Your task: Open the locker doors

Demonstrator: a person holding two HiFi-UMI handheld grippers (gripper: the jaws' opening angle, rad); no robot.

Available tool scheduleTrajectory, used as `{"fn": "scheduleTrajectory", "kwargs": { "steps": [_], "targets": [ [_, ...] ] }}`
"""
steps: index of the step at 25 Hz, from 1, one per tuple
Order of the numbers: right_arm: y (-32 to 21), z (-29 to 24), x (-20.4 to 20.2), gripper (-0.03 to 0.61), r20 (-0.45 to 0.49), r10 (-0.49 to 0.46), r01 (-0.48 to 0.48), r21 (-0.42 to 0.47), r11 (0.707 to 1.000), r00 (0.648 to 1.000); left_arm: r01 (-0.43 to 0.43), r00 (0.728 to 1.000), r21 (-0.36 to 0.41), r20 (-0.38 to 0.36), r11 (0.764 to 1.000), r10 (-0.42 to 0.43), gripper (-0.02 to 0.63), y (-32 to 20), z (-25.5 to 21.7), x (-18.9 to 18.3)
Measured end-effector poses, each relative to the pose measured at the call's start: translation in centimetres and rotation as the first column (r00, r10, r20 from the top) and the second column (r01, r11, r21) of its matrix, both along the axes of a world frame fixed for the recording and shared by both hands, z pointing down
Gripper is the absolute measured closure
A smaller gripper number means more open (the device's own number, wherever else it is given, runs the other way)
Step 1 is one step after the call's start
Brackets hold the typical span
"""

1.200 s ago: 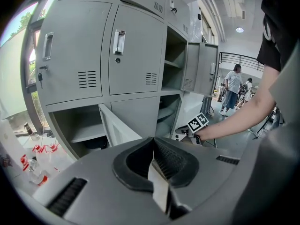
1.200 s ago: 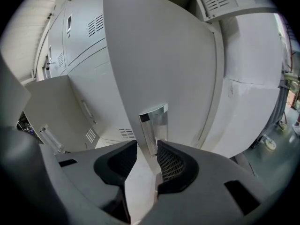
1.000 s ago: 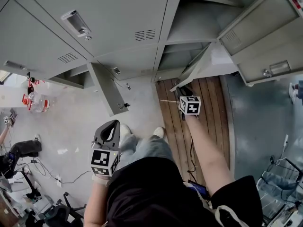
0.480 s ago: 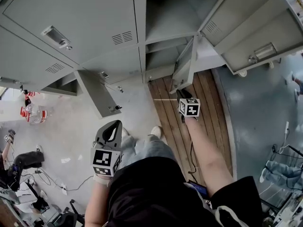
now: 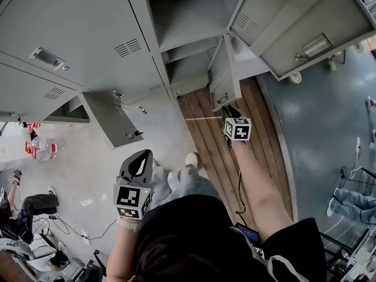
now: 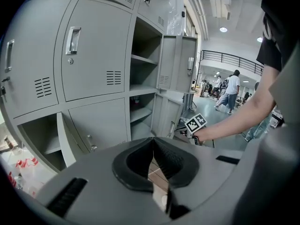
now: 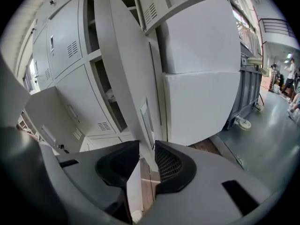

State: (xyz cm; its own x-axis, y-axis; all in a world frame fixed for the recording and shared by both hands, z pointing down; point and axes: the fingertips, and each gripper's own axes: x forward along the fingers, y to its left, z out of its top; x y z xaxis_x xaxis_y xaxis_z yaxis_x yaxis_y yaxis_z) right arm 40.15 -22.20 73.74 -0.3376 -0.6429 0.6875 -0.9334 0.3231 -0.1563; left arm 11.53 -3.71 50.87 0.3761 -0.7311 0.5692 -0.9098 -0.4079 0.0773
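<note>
Plank floor (image 5: 205, 137) below door edge (image 5: 222, 90)

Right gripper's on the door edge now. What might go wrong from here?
The right gripper, jaws just closing, pinches only the thin edge of the locker door; it might slip. Swung wider, that door may strike the pale panel beside it. A low open door juts out near the left gripper: bump hazard.
</note>
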Motion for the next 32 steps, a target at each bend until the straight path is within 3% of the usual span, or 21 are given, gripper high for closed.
{"fn": "scheduleTrajectory", "kwargs": {
  "steps": [18,32],
  "targets": [
    [-2.3,0.0,8.0,0.483,-0.012,0.136,-0.136,-0.002,0.991,0.991,-0.061,0.998,-0.028,-0.009,0.998,0.061,0.595,-1.9,1.0,4.2],
    [-4.8,0.1,12.7,0.488,-0.005,0.283,-0.283,0.001,0.959,0.959,-0.064,0.998,-0.035,-0.003,0.997,0.064,0.595,-2.7,1.2,4.6]
  ]
}}
